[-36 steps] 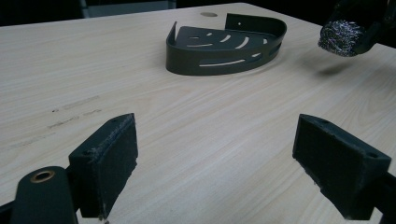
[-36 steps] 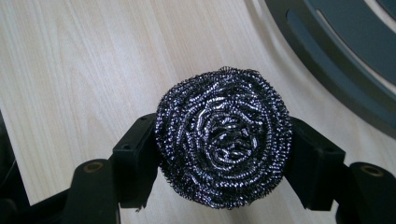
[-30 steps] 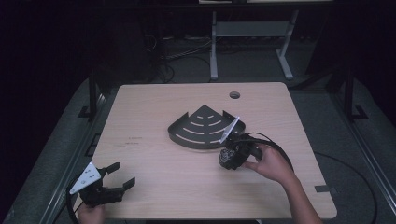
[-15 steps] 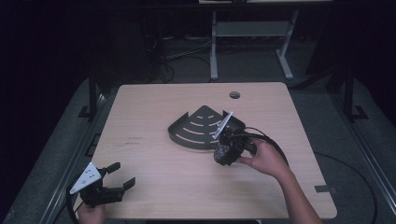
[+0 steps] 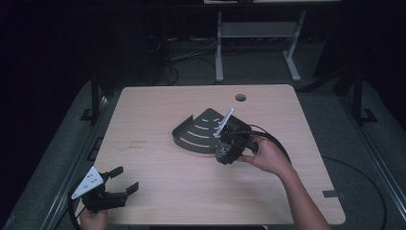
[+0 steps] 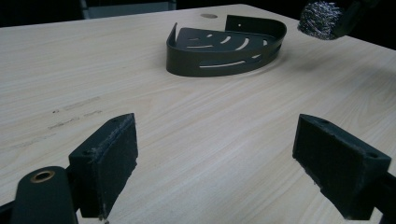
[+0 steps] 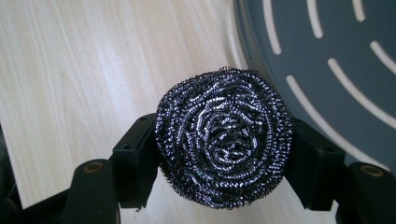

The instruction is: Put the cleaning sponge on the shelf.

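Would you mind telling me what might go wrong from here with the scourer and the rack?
1. The right gripper clamps the springy steel-wool scourer only at its sides; it may squirm loose.
2. It hangs beside the corner rack, so it could catch the rim or shove the rack.

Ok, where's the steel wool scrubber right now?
The steel wool scrubber is clamped in the right gripper, held just off the near right edge of the dark slotted corner tray, right of the table's middle in the high view.
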`<control>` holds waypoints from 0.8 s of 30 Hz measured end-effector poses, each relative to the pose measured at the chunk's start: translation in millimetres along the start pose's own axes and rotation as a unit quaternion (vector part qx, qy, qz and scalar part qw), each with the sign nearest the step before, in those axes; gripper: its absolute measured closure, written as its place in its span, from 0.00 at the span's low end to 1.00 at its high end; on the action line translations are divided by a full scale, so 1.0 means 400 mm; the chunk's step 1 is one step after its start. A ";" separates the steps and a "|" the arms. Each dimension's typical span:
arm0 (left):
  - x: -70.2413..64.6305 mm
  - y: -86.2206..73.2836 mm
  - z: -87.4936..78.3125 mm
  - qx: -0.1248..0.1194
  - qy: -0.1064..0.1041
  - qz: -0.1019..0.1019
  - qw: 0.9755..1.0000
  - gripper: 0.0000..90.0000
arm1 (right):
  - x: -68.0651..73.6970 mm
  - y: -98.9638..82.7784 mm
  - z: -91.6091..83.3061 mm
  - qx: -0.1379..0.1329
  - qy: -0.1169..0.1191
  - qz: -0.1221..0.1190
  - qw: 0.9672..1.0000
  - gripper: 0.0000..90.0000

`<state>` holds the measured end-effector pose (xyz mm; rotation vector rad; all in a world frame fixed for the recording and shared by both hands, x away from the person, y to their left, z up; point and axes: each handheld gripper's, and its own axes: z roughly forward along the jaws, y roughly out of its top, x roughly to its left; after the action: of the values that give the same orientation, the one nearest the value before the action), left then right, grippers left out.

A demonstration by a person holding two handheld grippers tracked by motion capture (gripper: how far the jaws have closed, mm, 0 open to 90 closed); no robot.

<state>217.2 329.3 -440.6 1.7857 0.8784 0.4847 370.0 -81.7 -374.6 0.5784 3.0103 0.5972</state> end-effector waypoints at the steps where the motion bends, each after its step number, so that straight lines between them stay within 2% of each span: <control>1: 0.000 0.000 0.000 0.000 0.000 0.000 1.000 0.15 | -0.004 0.003 0.000 0.000 0.004 0.003 1.000 0.37; 19: 0.001 0.000 -0.002 -0.003 0.000 -0.003 1.000 0.15 | -0.053 0.056 0.013 0.005 0.007 0.010 1.000 0.37; 24: 0.003 -0.001 -0.004 -0.003 0.001 -0.003 1.000 0.15 | -0.078 0.077 0.021 0.007 0.008 0.017 1.000 0.37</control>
<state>216.7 331.4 -440.3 1.7765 0.8822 0.4839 410.7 -63.6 -372.6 0.6282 3.0279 0.5862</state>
